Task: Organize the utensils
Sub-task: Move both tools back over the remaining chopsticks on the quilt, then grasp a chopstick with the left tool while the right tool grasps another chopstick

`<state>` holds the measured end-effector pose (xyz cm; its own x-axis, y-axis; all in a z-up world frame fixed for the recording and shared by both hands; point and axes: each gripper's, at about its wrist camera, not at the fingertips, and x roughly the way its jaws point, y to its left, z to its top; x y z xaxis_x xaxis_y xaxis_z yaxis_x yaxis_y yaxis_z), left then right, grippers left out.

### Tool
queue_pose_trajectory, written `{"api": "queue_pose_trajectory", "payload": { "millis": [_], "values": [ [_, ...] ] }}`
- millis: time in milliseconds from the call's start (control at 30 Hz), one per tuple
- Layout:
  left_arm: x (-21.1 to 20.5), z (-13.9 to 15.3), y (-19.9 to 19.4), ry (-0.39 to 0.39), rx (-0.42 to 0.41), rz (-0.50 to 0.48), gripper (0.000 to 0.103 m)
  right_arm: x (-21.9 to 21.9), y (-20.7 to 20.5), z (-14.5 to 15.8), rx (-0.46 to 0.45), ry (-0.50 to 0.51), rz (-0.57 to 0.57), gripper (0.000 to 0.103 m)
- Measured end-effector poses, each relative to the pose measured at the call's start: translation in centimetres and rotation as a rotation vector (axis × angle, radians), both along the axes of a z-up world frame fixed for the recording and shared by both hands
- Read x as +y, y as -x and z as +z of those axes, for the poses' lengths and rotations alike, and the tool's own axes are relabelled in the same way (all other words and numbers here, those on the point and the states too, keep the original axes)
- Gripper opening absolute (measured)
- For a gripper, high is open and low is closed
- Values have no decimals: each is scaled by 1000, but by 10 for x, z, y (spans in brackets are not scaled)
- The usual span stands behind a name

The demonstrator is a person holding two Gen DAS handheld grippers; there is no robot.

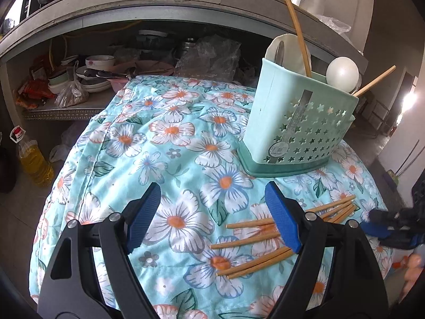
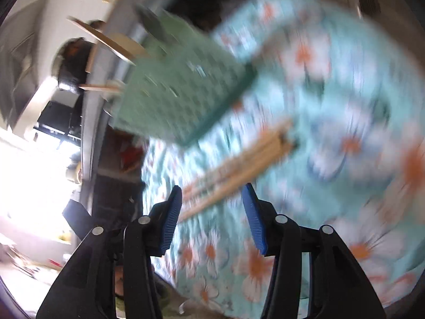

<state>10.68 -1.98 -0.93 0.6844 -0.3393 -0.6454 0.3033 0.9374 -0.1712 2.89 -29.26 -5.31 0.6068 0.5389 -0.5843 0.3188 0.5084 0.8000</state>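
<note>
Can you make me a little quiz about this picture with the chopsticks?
1. True or false: the chopsticks on the cloth lie beside the holder, not in it.
2. What is between the left gripper's pads? A) a spoon B) nothing C) a bowl
3. Fill in: the holder's wall has cut-outs shaped like ____.

Key: 1 true. 2 B. 3 stars.
</note>
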Motion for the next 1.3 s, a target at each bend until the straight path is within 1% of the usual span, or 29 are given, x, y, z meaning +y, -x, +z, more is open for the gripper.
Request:
{"api": "queue_pose_trajectory", "payload": {
  "millis": [67, 133, 300, 367, 467, 533, 633, 700, 833, 1000, 1167, 1233, 1300],
  "values": [
    [1, -1, -1, 2, 7, 0, 76, 6, -5, -25, 61, -72, -2, 41],
    [3, -2, -1, 10, 16, 0, 76, 7, -7, -33, 66, -117, -25, 31],
    [6, -4, -1, 16, 32, 11, 76, -3, -12, -44, 46, -226, -81, 31],
    [7, -5, -2, 18, 38, 12, 76, -5, -11, -46, 39, -247, -94, 31],
    [6, -5, -2, 14, 40, 11, 76, -5, -12, -44, 36, -245, -102, 29],
    [6, -5, -2, 15, 38, 12, 76, -5, -14, -45, 41, -230, -108, 22],
    [4, -5, -1, 11, 36, 5, 76, -4, -19, -50, 45, -241, -115, 13],
    [3, -4, -1, 7, 35, 2, 76, -7, -17, -54, 38, -263, -119, 12],
    [1, -5, 0, 6, 38, 1, 76, -14, -12, -57, 24, -293, -116, 10],
    [-2, -3, 3, -3, 35, -13, 76, -14, -6, -56, 63, -298, -69, 10],
    [-11, 2, 5, -3, 34, -77, 76, -27, 12, -50, 96, -264, -30, 11],
    [-17, 4, 5, 23, 46, -122, 71, -33, 19, -49, 104, -248, -28, 11],
    [-25, 6, 7, 49, 64, -178, 62, -39, 23, -49, 107, -246, -39, 11]
  ]
}}
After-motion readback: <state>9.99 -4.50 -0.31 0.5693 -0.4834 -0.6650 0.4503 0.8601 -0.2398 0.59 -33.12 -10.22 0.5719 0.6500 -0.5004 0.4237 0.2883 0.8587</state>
